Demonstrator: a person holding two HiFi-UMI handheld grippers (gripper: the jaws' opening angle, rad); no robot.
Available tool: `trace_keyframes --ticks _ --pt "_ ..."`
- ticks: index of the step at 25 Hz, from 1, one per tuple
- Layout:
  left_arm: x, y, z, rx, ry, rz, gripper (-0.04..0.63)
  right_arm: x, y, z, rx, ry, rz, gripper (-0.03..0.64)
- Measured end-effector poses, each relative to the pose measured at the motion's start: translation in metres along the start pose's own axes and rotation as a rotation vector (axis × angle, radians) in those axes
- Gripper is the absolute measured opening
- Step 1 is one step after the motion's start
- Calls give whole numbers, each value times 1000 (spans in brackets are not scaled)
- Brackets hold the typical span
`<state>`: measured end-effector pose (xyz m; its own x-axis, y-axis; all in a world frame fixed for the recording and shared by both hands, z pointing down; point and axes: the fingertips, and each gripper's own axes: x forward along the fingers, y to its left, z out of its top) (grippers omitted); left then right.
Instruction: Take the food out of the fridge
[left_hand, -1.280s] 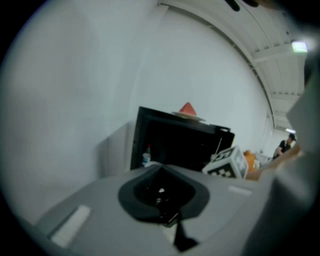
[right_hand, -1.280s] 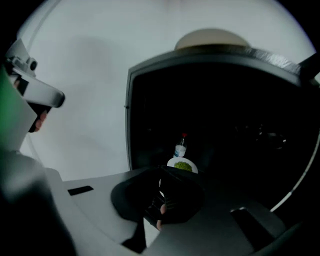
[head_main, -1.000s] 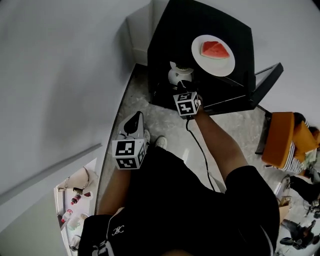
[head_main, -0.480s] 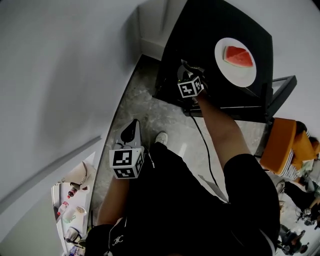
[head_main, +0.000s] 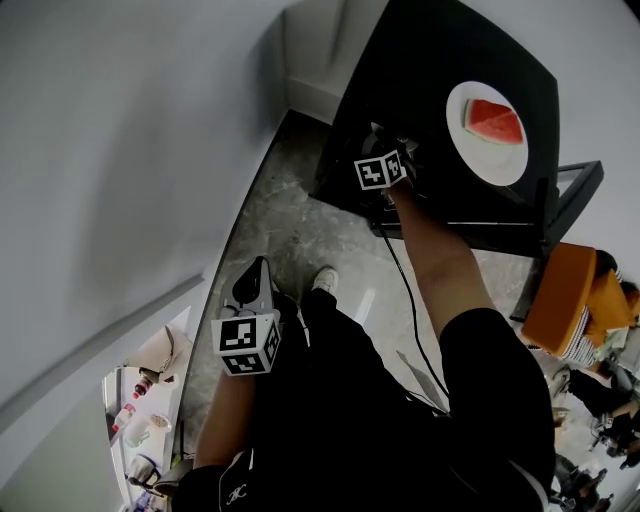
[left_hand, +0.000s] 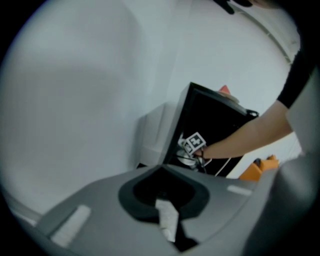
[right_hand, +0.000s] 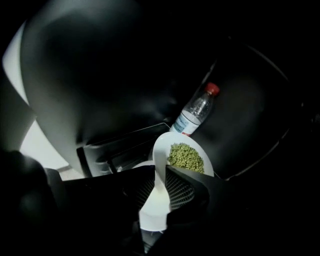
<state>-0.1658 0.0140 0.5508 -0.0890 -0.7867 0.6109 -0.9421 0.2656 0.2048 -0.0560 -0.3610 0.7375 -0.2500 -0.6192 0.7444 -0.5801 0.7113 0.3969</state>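
Observation:
A small black fridge stands on the floor, and on its top is a white plate with a watermelon slice. My right gripper reaches into the fridge's open front. In the right gripper view its jaws have just been closing and now pinch the rim of a white bowl of green beans. A clear water bottle with a red cap lies behind the bowl. My left gripper hangs by my left leg, shut and empty.
The fridge door stands open to the right. A white box sits against the wall left of the fridge. An orange chair with a seated person is at the right. A shelf with bottles shows lower left.
My right gripper has pushed further into the fridge, so its jaws are now hidden in the head view. The left gripper has sunk lower beside my leg.

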Motion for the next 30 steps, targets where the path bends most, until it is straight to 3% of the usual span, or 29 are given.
trace_keyframes --ticks 13,16,18,21,23,27,28,30 --pt "-3 -19 -2 40 -2 -45 -5 -52 46 -47 -205 -32 81 49" --pt "-2 -26 -3 49 -1 -68 -5 -67 52 -59 -204 -38 81 52" --pt "-2 -32 -1 65 -2 -83 -5 -77 53 -62 -131 -50 101 54" --pt "-5 -35 1 75 -6 -90 -5 -100 44 -51 171 -147 145 87" --pt "-8 -34 1 78 -5 -89 -5 -109 33 -51 499 -194 182 111" --pt "-14 -30 -1 88 0 -80 -5 -102 20 -80 1297 -178 312 126" --pt "-16 -29 -2 89 1 -75 -5 -98 19 -87 1456 -184 338 126" --pt "-20 -24 -5 90 7 -63 -5 -91 20 -96 1658 -205 372 126"
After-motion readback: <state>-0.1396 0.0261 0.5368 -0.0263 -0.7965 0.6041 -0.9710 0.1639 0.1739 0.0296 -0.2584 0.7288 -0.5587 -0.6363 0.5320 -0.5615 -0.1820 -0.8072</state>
